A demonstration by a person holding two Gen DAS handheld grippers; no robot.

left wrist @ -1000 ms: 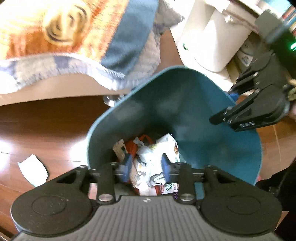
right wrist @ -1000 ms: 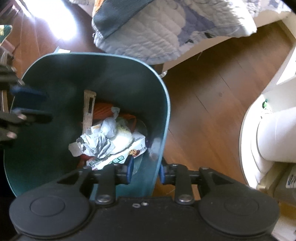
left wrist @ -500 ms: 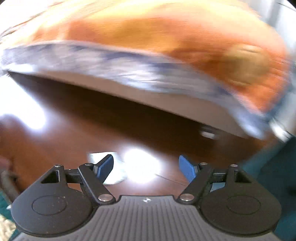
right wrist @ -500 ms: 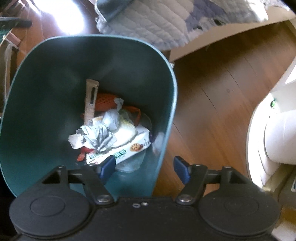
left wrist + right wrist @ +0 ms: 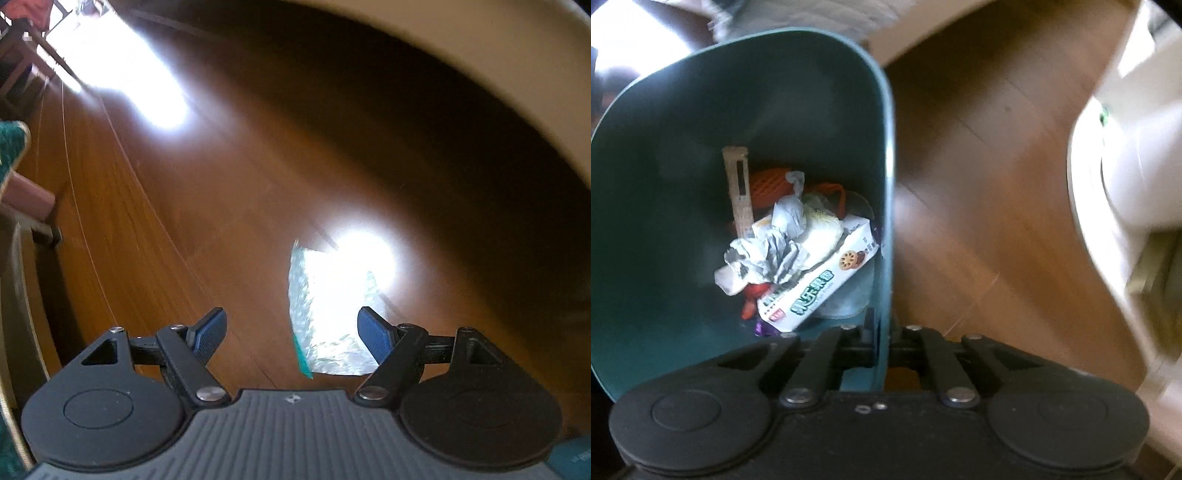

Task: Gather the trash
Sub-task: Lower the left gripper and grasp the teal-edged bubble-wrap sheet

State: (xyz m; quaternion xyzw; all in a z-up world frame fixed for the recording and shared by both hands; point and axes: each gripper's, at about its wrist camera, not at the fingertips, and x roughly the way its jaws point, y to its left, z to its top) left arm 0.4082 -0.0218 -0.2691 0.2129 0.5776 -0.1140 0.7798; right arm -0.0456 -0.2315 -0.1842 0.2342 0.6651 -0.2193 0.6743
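On the wood floor (image 5: 155,258) lies a thin, limp wrapper (image 5: 328,317); I'd pinch its edge, left gripper (image 5: 291,332) jaws wide, right gripper (image 5: 882,343) jaws clamping the bin (image 5: 882,147) rim.

Glossy wood floor (image 5: 155,236) — crinkly plastic wrapper (image 5: 325,317), smooth plastic bin (image 5: 665,184).

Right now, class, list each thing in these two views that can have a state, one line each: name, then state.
Left gripper: open, nothing between its fingers, above the floor.
Plastic wrapper: lying flat on the wooden floor, not gripped.
Right gripper: shut on the bin's wall.
Teal bin: upright, open-topped, partly filled.
Snack box: lying tilted in the bin.
Crumpled paper: crushed, on top of the trash.
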